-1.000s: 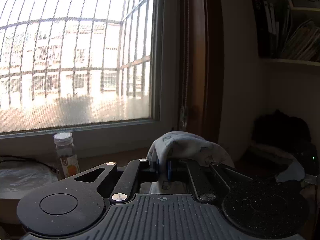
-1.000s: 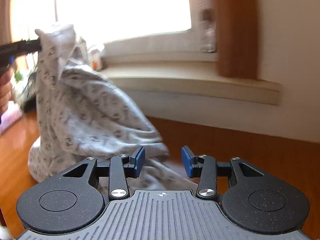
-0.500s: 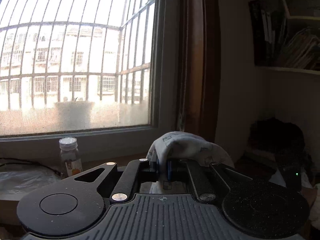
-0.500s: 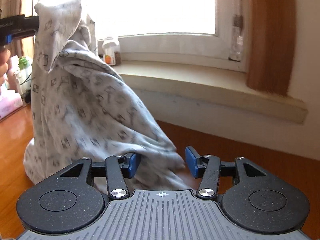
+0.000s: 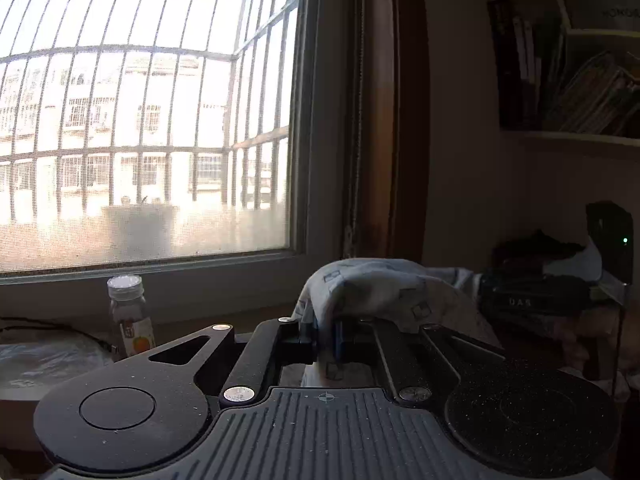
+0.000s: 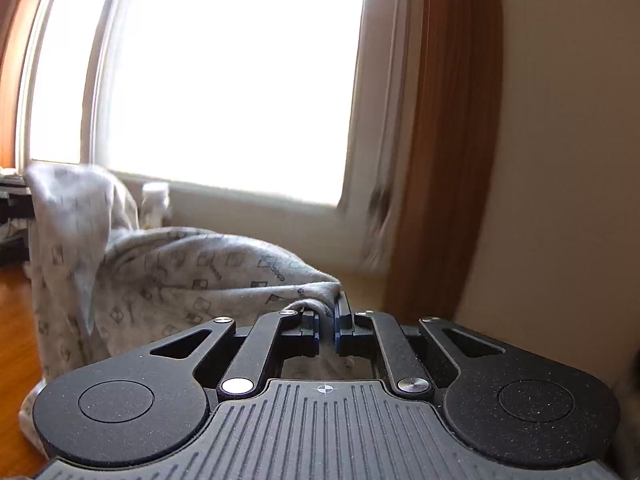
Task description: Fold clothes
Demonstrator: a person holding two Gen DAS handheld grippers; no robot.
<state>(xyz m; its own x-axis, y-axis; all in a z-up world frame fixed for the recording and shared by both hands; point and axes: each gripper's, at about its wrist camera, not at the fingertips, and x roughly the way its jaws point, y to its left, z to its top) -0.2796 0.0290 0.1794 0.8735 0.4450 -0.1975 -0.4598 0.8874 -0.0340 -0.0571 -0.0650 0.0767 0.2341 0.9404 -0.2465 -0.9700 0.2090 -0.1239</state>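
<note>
A pale grey printed garment [image 6: 168,280] hangs lifted between two hand-held grippers in front of a bright barred window [image 5: 140,120], its lower part trailing toward a wooden surface [image 6: 16,320]. The left gripper [image 5: 326,338] is closed tight on one bunched edge; the right gripper [image 6: 327,330] is pinched almost fully shut on another corner. This looks like spreading the cloth out; next, it likely needs pulling taut and laying flat.

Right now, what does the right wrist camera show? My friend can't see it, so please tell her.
The right gripper is shut on a corner of a grey patterned garment, which drapes away to the left above a wooden floor. Behind it are a bright window and its sill.
</note>
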